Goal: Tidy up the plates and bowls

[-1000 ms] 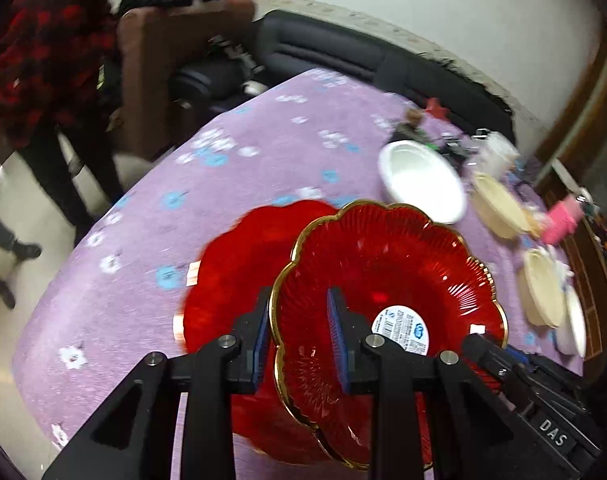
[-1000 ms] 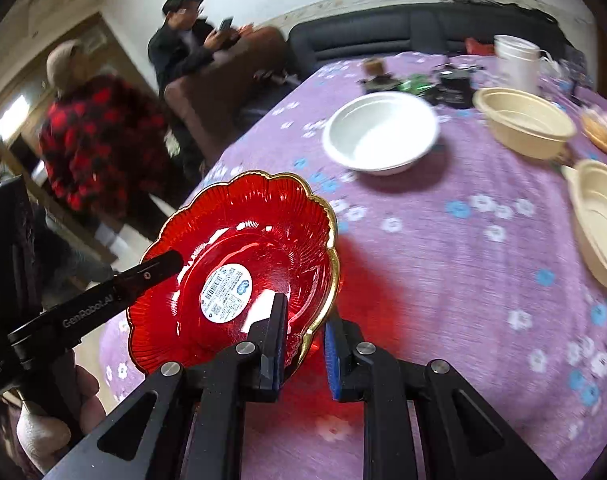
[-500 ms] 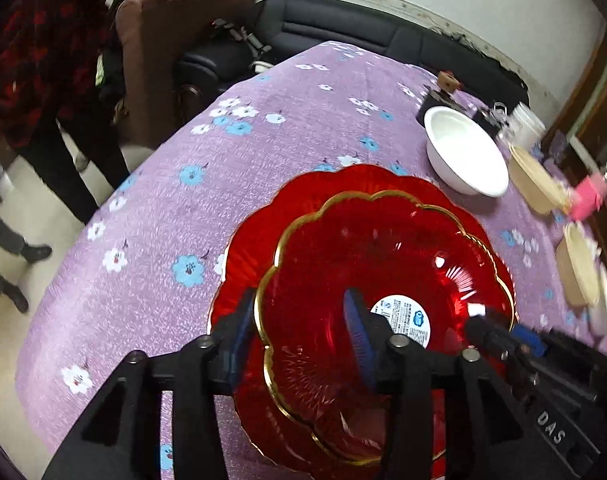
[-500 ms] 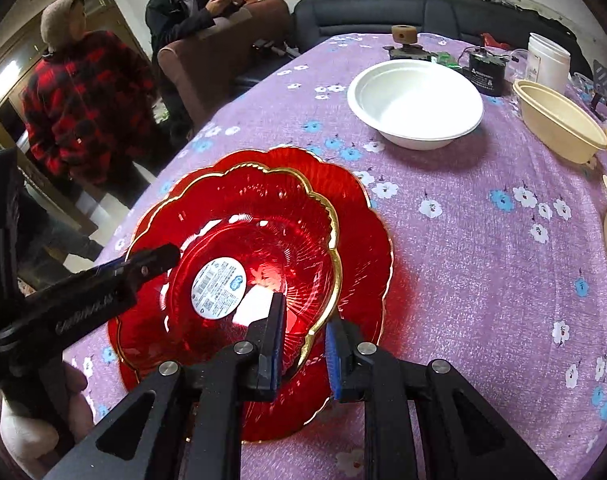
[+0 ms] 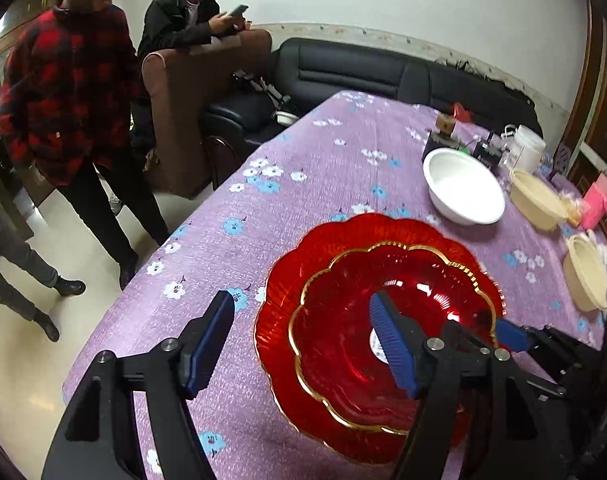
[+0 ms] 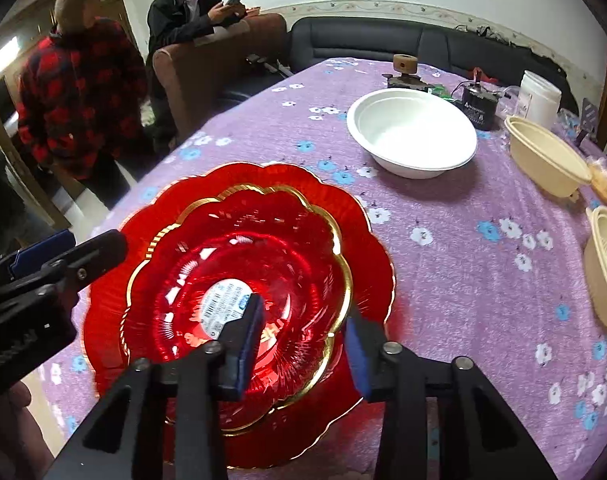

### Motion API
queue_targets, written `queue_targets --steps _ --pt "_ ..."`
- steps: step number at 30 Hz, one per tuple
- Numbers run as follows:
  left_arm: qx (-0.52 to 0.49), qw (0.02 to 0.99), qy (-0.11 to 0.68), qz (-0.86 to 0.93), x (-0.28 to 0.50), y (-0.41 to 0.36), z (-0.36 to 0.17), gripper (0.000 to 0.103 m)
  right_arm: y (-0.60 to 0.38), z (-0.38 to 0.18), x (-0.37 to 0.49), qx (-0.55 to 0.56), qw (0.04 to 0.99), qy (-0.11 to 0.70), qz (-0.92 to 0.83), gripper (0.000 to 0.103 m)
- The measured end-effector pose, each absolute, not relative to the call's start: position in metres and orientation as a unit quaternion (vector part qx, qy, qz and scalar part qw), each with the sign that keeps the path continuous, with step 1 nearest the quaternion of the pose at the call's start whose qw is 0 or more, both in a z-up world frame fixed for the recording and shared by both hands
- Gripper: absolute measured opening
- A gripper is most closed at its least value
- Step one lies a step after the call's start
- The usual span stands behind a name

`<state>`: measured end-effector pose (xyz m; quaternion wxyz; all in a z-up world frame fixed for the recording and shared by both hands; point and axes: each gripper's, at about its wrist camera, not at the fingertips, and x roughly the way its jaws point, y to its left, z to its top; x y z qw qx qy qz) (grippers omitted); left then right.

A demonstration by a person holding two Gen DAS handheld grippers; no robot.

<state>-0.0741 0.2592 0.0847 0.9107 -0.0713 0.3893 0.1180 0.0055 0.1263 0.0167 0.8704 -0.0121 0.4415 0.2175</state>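
Since a second ago both grippers have let go: the gold-rimmed red plate now sits nested inside the larger red plate. Leftmost, the left gripper has just been opening and gapes wide; the right gripper has parted too, straddling the near rim without pinching. Stacking looks finished; next comes backing off toward the white bowl ahead. The plates' near edges hide behind the fingers.
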Motion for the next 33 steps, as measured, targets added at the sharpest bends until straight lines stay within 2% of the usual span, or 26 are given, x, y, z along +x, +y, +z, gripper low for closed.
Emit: queue_targets --steps 3,5,8,15,33 --pt "-0.078 0.916 0.377 0.113 -0.083 0.254 0.093 0.070 0.116 0.022 0.000 0.007 0.874 0.433 0.219 0.043" --pt "-0.080 0.920 0.368 0.108 -0.088 0.248 0.098 0.073 0.107 0.028 -0.008 0.014 0.884 0.417 0.209 0.052" --pt "-0.074 0.928 0.352 0.101 -0.097 0.235 0.107 0.076 0.099 0.035 -0.015 0.019 0.891 0.404 0.208 0.060" --pt "-0.031 0.934 0.337 0.111 -0.108 0.205 0.113 0.083 0.065 0.045 -0.033 0.058 0.902 0.382 0.195 0.064" --pt "0.032 0.930 0.348 0.117 -0.106 0.161 0.108 0.083 0.015 0.033 -0.047 0.099 0.897 0.393 0.178 0.069"
